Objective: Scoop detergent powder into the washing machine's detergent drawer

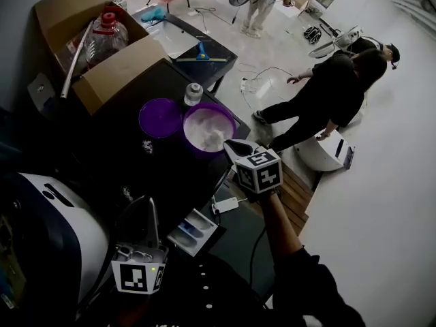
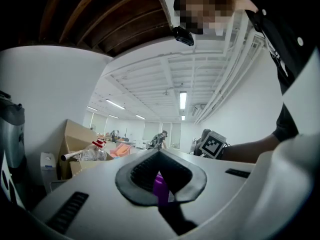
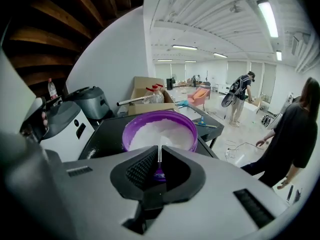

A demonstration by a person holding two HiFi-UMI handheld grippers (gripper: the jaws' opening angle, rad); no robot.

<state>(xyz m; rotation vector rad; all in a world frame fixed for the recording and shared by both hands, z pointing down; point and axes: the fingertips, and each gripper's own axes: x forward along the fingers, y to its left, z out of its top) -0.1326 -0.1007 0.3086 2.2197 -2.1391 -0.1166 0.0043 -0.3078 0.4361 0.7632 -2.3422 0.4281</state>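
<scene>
A purple tub (image 1: 208, 128) of white detergent powder stands on the dark table, with its purple lid (image 1: 160, 118) lying beside it. My right gripper (image 1: 231, 146) hovers at the tub's near rim. In the right gripper view its jaws (image 3: 160, 159) are shut on a thin white scoop handle (image 3: 160, 154) that points at the powder (image 3: 160, 131). My left gripper (image 1: 139, 211) is low and near me, shut and empty. It is just left of the open detergent drawer (image 1: 193, 231) of the white washing machine (image 1: 48, 230). The scoop's bowl is hidden.
A cardboard box (image 1: 95, 39) holding a water bottle stands at the table's far left. A small white bottle (image 1: 193, 94) stands behind the tub. A second low table (image 1: 197, 53) lies beyond. People (image 1: 327, 101) stand on the floor to the right, where a power strip (image 1: 226, 204) also lies.
</scene>
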